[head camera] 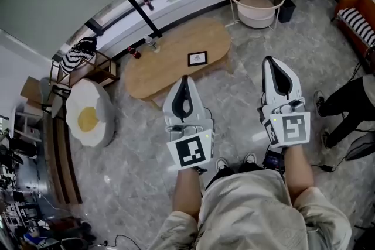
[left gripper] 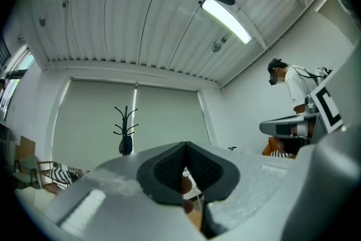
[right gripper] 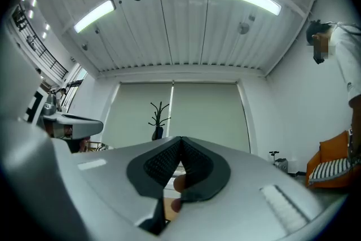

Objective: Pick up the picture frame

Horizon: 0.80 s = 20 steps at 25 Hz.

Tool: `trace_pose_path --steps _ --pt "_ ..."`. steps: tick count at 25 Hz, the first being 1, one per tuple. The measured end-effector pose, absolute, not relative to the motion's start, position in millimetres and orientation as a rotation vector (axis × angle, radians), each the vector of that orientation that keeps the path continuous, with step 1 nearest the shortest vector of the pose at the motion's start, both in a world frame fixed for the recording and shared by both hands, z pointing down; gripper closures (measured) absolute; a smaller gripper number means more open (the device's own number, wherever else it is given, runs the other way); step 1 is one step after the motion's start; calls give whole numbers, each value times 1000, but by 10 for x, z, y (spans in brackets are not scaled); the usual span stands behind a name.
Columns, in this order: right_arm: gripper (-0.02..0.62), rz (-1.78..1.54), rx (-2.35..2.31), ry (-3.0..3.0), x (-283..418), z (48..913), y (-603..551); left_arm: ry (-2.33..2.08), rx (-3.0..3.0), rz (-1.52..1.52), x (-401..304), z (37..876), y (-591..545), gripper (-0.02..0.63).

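Two tools hang clenched and empty over the floor (head camera: 135, 143) — left tool (head camera: 185, 82), right tool (head camera: 270, 62). The picture frame (head camera: 197, 58) sits on the far oval wooden counter (head camera: 167, 64), toward its right end — well apart from both.

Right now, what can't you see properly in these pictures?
- Head view: the picture frame is too small to tell what it shows.
- Gripper views: the left gripper and right gripper hide the frame behind their own bodies.
- Head view: the right edge cuts off a bystander.
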State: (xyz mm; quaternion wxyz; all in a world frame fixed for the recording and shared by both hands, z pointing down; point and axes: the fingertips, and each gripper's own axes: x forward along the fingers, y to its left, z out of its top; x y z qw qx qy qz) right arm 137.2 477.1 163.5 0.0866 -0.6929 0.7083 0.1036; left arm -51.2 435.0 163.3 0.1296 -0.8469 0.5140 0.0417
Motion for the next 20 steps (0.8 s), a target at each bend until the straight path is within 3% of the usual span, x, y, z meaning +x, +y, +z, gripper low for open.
trace_pose_path --steps 10,20 --pt "594 241 -2043 2140 1884 1818 4805 1545 -2448 79 -80 1764 4402 601" --pt "594 199 -2017 2174 1799 1958 4539 1602 -2435 57 -195 1884 4218 601"
